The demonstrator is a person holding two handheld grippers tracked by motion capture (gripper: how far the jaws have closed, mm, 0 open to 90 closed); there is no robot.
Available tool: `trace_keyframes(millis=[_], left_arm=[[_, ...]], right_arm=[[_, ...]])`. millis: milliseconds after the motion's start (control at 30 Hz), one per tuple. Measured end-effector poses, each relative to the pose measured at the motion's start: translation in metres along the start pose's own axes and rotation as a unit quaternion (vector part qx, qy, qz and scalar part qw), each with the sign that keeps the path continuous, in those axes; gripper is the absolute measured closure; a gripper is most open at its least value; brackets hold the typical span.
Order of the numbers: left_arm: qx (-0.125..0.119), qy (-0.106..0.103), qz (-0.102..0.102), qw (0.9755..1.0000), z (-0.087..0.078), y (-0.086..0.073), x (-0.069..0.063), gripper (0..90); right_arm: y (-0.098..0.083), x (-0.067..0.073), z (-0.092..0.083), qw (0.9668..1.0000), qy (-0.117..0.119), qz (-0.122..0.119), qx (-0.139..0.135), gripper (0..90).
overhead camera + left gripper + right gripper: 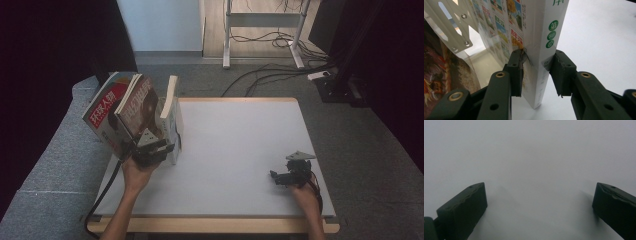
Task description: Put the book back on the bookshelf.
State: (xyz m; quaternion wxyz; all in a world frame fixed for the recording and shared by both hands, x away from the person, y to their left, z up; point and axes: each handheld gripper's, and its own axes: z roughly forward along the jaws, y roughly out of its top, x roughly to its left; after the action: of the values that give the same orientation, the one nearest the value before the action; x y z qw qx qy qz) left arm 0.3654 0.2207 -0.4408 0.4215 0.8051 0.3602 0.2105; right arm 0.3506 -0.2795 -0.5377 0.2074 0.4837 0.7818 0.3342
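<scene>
Book [541, 50], white-spined and upright, stood near the table's [240, 145] left edge, a little behind the midpoint of that edge, its foot on the white top. The left gripper [152, 150] met it from the near side; in the left gripper view the left gripper [536, 72] had its two jaws on either side of the lower spine, the left pad against the printed cover, the right pad at or just off the white spine, so whether they pinched it or had just let go could not be told. Green round marks ran down the spine above the jaws. A metal bookend [451, 30], pale and slotted, showed left of the book in that view, with a clear gap between the two. Two magazines [120, 112] leaned away to the left at the table's left edge, the outer one with a red title block, both tilted against one another and standing apart from the book at the top. The person's left hand [137, 175] held the gripper from below, its cable trailing to the near left corner. The right gripper [292, 175] rested near the table's near right corner, well apart from the book; in the right gripper view the right gripper [539, 202] had its jaws spread wide over bare white top, nothing between them.
</scene>
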Motion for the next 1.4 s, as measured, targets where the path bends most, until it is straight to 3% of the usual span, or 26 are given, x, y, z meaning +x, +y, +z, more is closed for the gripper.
trace_keyframes(millis=[267, 433, 600, 767, 867, 933, 1033, 1167, 1233, 1400], left_arm=[[0.01, -0.012, 0.002, 0.9999, 0.001, 0.0, -0.003, 52.7], [0.015, -0.02, -0.003, 0.9997, -0.001, 0.0, -0.003, 40.0], [0.026, -0.045, -0.013, 0.9986, -0.004, -0.001, -0.003, 27.1], [0.037, -0.052, -0.019, 0.9978, -0.005, -0.007, -0.006, 15.5], [0.045, -0.073, -0.034, 0.9958, -0.007, -0.013, -0.005, 14.2], [0.051, -0.087, -0.032, 0.9944, -0.008, -0.018, -0.006, 11.8], [0.052, -0.086, -0.033, 0.9943, -0.01, -0.026, -0.008, 9.6], [0.054, -0.083, -0.026, 0.9947, -0.009, -0.039, -0.01, 0.1], [0.06, -0.072, -0.016, 0.9955, -0.008, -0.045, -0.012, 0.0], [0.078, -0.066, -0.004, 0.9948, -0.003, -0.06, -0.014, 0.0]], right_arm=[[0.0, 0.0, 0.0, 1.0, 0.0, 0.0, 0.0, 0.0], [0.0, 0.0, 0.0, 1.0, 0.0, 0.0, 0.0, 0.0], [0.0, 0.0, 0.0, 1.0, 0.0, 0.0, 0.0, 0.0], [0.0, 0.0, 0.0, 1.0, 0.0, 0.0, 0.0, 0.0], [0.0, 0.0, 0.0, 1.0, 0.0, 0.0, 0.0, 0.0], [0.0, 0.0, 0.0, 1.0, 0.0, 0.0, 0.0, 0.0], [0.0, 0.0, 0.0, 1.0, 0.0, 0.0, 0.0, 0.0], [0.0, 0.0, 0.0, 1.0, 0.0, 0.0, 0.0, 0.0], [0.0, 0.0, 0.0, 1.0, 0.0, 0.0, 0.0, 0.0], [0.0, 0.0, 0.0, 1.0, 0.0, 0.0, 0.0, 0.0]])
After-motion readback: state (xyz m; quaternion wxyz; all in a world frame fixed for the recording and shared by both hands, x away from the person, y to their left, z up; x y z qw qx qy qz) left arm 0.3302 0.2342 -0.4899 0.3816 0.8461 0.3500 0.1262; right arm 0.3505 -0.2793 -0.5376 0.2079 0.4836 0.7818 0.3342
